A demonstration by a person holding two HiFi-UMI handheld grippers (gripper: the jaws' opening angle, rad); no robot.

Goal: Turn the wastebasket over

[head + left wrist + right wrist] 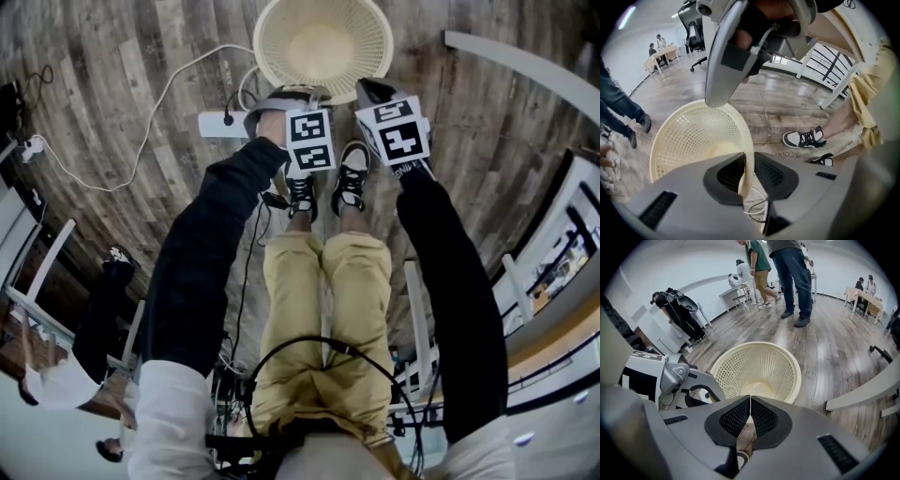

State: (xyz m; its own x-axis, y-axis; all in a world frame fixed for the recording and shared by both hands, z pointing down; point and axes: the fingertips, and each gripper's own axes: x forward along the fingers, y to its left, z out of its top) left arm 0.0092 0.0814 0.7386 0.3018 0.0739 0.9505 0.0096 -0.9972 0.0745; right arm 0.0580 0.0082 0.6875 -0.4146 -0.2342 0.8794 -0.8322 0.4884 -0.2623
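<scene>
Both dark-sleeved arms reach forward and steeply down past the person's shoes (349, 178). The left gripper (278, 94) points down at the near rim of the cream mesh wastebasket (272, 37), which stands upright, mouth up, on the wood floor (141, 84). Its pads pinch that rim. The right gripper (367, 89) hangs close beside the rim, jaws closed together on nothing. Each cube carries black-and-white square markers. Print on the floor by a shoe is too blurred to read.
</scene>
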